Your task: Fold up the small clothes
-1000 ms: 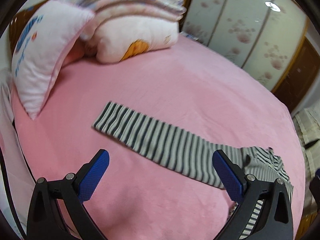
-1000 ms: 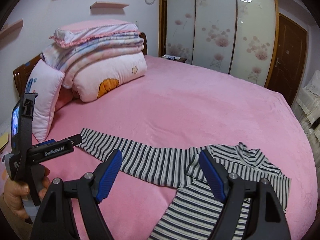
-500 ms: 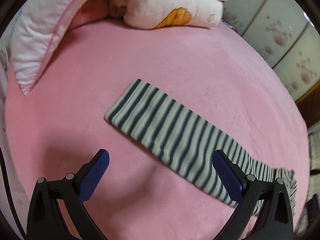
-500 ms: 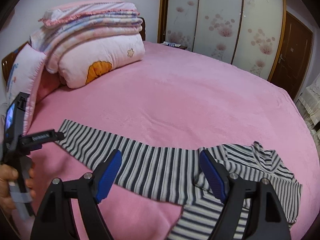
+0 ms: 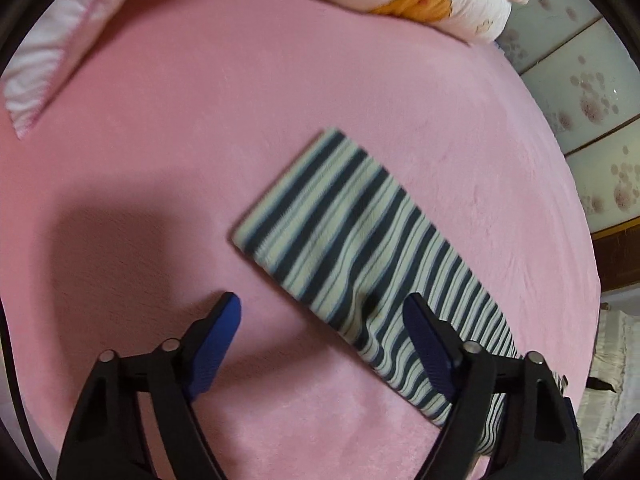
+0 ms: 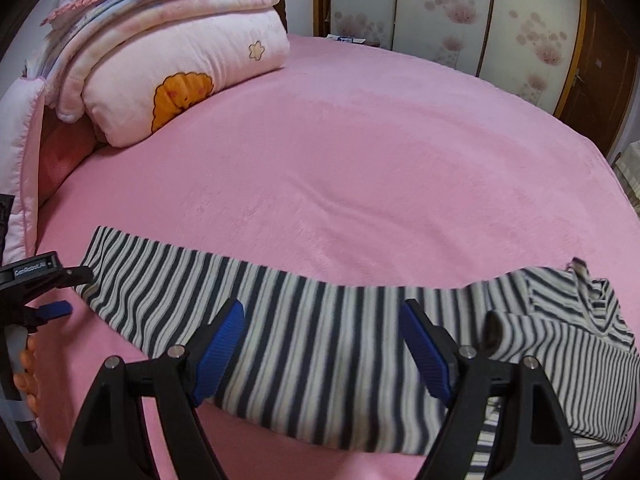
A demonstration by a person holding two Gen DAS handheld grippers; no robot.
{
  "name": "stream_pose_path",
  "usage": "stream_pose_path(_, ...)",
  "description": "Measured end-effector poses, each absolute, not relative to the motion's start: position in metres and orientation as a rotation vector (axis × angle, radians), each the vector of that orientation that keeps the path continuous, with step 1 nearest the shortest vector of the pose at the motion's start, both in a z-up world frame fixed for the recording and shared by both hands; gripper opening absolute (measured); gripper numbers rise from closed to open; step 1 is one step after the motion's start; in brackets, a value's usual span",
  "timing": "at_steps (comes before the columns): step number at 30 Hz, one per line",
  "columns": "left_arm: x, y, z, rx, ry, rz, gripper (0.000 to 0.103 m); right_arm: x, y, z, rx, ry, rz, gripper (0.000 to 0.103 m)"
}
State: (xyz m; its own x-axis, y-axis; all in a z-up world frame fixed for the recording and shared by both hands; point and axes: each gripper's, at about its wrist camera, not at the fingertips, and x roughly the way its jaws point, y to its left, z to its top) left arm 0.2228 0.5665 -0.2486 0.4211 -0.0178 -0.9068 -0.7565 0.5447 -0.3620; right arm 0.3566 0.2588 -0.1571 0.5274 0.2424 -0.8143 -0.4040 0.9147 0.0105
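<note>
A dark-and-white striped shirt lies on the pink bed. Its long sleeve [image 6: 256, 320] stretches left, with the cuff [image 5: 308, 196] flat on the bed; the body and collar [image 6: 576, 320] lie bunched at the right. My left gripper [image 5: 320, 336] is open and empty, low over the bed just short of the cuff, its right finger [image 5: 428, 344] over the sleeve. It also shows at the left edge of the right wrist view [image 6: 44, 292]. My right gripper [image 6: 322, 344] is open and empty, low over the sleeve's middle.
A stack of folded pink quilts [image 6: 168, 60] and a pink-edged pillow [image 5: 60, 48] sit at the head of the bed. Wardrobe doors [image 6: 460, 16] stand behind the bed [image 6: 380, 152]. A brown door [image 6: 600, 60] is at far right.
Both grippers have come forward and down toward the sleeve. The left one has closed in on the cuff end, the right one on the sleeve's middle. The shirt has not moved.
</note>
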Motion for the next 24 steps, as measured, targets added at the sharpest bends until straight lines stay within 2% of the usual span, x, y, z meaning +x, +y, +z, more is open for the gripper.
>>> stream_pose_path(3,0.231,0.561,-0.258,-0.829,1.099,0.563,0.070,0.349,0.262,-0.162,-0.210,0.942,0.401,0.080)
stream_pose_path(4,0.234,0.560,-0.261,-0.803,1.109,0.564,0.060,0.346,0.263,-0.165,-0.223,0.945,0.404,0.080)
stream_pose_path(5,0.239,0.557,-0.261,-0.773,1.114,0.556,0.040,0.344,0.263,-0.167,-0.235,0.948,0.407,0.080)
stream_pose_path(6,0.242,0.555,-0.260,-0.760,1.111,0.539,0.026,0.340,0.264,-0.168,-0.248,0.950,0.410,0.080)
stream_pose_path(7,0.246,0.552,-0.259,-0.753,1.109,0.516,0.003,0.338,0.263,-0.169,-0.254,0.949,0.410,0.080)
stream_pose_path(15,0.251,0.512,-0.206,-0.557,0.911,0.531,0.002,0.318,0.245,-0.155,-0.278,0.921,0.417,0.080)
stream_pose_path(24,0.264,0.432,-0.148,-0.376,0.803,0.448,0.002,0.295,0.180,-0.108,-0.305,0.834,0.408,0.080)
